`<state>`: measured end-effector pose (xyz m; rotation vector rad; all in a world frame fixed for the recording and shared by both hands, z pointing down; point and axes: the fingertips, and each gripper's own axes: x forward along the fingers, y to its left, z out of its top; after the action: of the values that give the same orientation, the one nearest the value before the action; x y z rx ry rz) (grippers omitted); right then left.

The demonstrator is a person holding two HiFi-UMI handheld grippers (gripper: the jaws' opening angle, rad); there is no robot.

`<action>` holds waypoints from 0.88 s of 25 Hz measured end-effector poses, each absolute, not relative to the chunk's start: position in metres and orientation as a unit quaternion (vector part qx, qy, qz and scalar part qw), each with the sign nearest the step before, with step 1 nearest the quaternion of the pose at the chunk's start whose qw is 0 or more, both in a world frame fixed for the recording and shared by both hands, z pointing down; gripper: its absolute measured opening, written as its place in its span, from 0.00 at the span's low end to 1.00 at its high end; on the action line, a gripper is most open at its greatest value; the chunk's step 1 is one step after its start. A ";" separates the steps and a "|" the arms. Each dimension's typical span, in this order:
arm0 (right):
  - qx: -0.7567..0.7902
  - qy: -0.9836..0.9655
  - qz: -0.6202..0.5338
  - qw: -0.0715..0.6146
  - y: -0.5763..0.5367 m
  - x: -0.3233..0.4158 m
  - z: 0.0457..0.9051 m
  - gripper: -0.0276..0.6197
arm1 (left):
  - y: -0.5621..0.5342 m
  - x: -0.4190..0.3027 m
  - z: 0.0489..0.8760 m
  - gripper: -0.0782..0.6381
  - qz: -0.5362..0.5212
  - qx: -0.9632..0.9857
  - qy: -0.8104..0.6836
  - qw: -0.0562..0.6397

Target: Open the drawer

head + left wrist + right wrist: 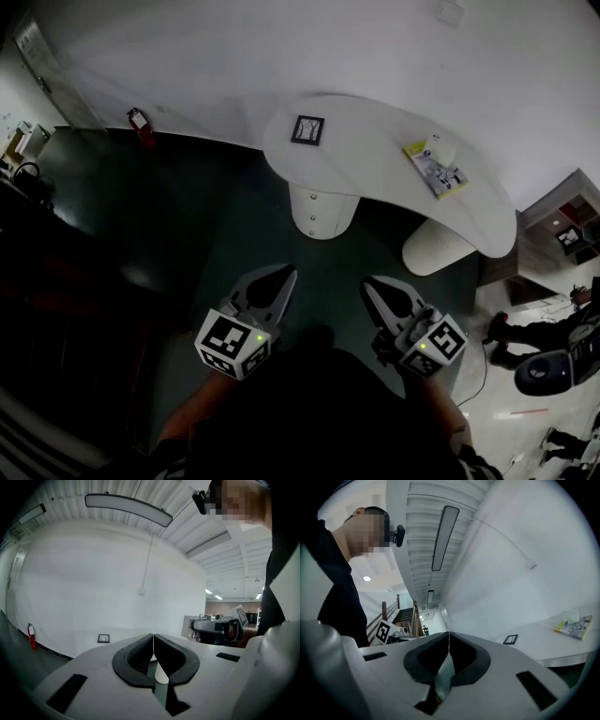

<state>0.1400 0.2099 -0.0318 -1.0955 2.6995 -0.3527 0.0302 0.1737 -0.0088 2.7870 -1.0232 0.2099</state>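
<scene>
No drawer shows in any view. My left gripper (286, 272) hangs over the dark green floor at lower centre of the head view, jaws shut with nothing between them. My right gripper (368, 283) is beside it to the right, also shut and empty. In the left gripper view the left gripper (153, 635) points roughly level at a white wall, its black pads pressed together. The right gripper (449, 633) in its own view has its pads meeting too, aimed toward the wall and ceiling.
A curved white table (375, 178) on two round white pedestals (322, 212) stands ahead by the wall, carrying a small black picture frame (307, 129) and a yellow-edged booklet (435, 169). A red fire extinguisher (141, 126) stands by the wall at left. Shelving (574, 230) is at right.
</scene>
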 end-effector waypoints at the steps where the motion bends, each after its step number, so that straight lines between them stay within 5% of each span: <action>1: -0.372 0.914 -0.122 0.105 0.201 0.147 -0.030 0.07 | 0.167 0.037 -0.010 0.13 0.072 0.933 -0.342 0.081; 11: -0.374 0.905 -0.169 0.115 0.134 0.151 -0.013 0.07 | 0.095 0.057 -0.009 0.13 0.083 0.936 -0.331 0.083; 22: -0.430 0.881 -0.164 0.112 0.020 0.086 -0.011 0.07 | -0.021 -0.001 -0.004 0.13 0.091 0.959 -0.259 0.073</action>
<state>0.0863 0.0204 -0.0108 -1.2611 2.5853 -0.4820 -0.0005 -0.0208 -0.0039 2.8808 -0.7781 0.2725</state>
